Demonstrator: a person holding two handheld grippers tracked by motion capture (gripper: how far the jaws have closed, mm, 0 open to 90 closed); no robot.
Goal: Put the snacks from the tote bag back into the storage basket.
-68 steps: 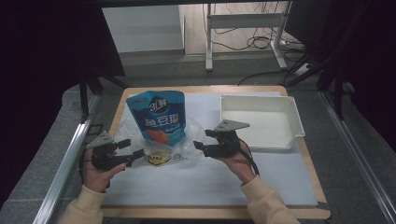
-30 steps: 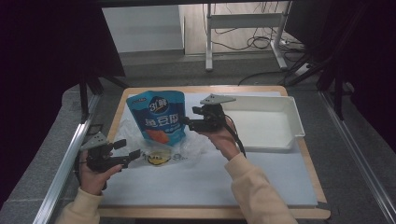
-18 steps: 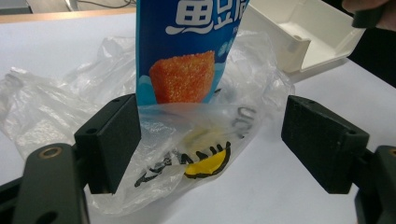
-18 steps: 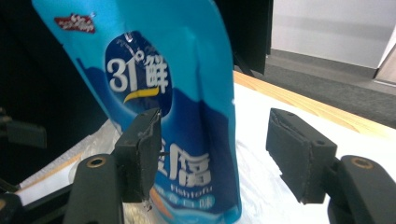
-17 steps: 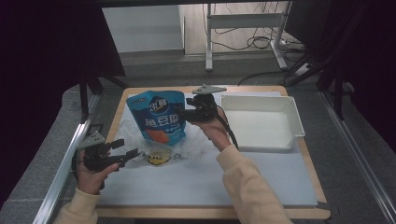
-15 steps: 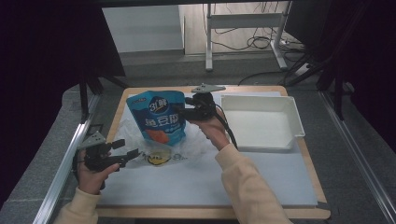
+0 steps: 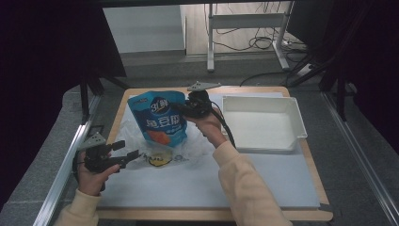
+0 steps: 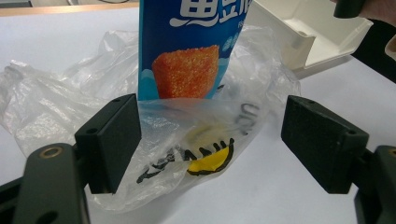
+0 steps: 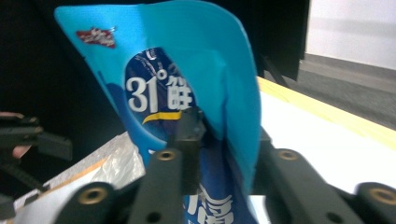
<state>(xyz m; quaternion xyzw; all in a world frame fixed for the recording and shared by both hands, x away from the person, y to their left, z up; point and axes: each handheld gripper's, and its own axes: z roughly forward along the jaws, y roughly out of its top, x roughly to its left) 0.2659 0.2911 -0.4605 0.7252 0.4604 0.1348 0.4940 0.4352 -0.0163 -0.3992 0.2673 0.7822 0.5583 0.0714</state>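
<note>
Now the right gripper (image 7: 184,109) has just closed on the pouch's (image 7: 160,120) edge to lift it from the bag (image 8: 196,140), whose mouth the left gripper's (image 7: 131,155) wide jaws straddle.

Right gripper (image 9: 219,140) fingers (image 9: 189,135) clamped on blue pouch (image 9: 187,70) edge — just closed.

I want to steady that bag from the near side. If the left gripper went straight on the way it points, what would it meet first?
Probably the clear plastic bag lying between its open jaws, and behind it the blue pouch; depth is hard to judge.
</note>
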